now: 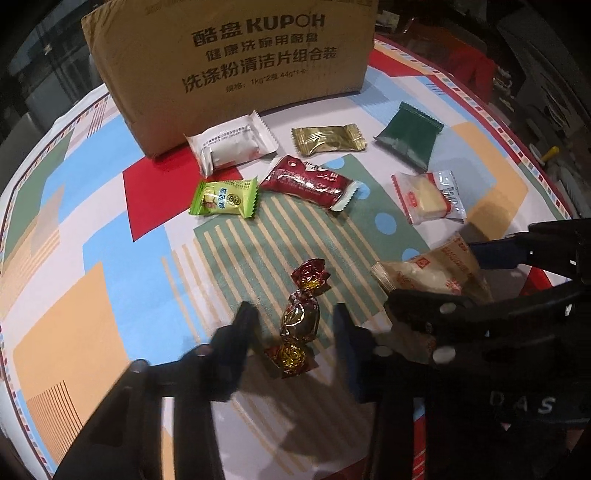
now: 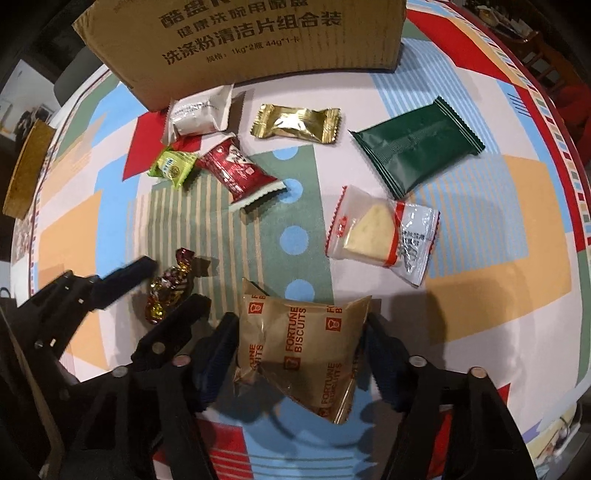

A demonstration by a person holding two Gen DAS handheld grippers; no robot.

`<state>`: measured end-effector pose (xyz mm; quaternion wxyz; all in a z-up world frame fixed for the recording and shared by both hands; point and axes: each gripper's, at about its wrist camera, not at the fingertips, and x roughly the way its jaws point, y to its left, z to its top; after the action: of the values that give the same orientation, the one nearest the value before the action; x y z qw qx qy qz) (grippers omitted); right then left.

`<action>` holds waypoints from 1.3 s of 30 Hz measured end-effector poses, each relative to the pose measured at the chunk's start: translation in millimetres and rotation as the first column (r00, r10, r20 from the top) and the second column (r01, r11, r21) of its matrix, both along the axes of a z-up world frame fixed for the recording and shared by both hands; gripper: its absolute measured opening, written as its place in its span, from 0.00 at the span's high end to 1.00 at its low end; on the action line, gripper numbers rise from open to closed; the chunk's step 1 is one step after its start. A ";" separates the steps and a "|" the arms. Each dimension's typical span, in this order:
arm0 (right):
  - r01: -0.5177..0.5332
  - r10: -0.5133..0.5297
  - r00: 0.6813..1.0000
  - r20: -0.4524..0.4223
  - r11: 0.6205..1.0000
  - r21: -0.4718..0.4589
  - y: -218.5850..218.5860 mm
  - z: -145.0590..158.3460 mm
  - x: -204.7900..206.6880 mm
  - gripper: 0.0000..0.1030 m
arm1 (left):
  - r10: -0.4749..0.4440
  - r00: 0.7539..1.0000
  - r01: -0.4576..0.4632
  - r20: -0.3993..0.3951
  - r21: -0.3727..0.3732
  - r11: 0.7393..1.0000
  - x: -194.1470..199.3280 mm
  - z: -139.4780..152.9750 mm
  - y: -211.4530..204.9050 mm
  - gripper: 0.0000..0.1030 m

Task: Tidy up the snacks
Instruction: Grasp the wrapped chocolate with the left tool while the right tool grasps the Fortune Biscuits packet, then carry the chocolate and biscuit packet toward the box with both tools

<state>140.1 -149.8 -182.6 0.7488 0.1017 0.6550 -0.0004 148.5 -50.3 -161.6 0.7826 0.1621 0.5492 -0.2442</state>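
Nothing looks sorted yet: six snacks lie loose before the cardboard box (image 2: 236, 33) at the desk's (image 1: 92, 295) far edge. The left claw (image 1: 295, 328) straddles the foil candy (image 1: 299, 317), half-closed and not pressing. The right claw (image 2: 301, 350) brackets the biscuit packet (image 2: 303, 347), pads at its edges.

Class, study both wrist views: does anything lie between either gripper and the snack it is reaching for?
Nothing visible does. The left gripper straddles the foil-wrapped candy, and the right gripper straddles the Fortune Biscuits packet. The other snacks lie farther back, toward the cardboard box.
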 end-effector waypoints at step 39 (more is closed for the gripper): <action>0.007 -0.014 0.972 0.236 1.000 0.030 -35.1 76.0 -17.8 0.50 | 0.124 0.984 -0.121 0.131 -0.028 0.992 -18.0 53.2 3.1 0.82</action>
<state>122.3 -185.0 -106.6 0.8198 0.1155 0.5606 0.0173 130.5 -47.2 -108.4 0.8325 0.1364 0.5024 -0.1897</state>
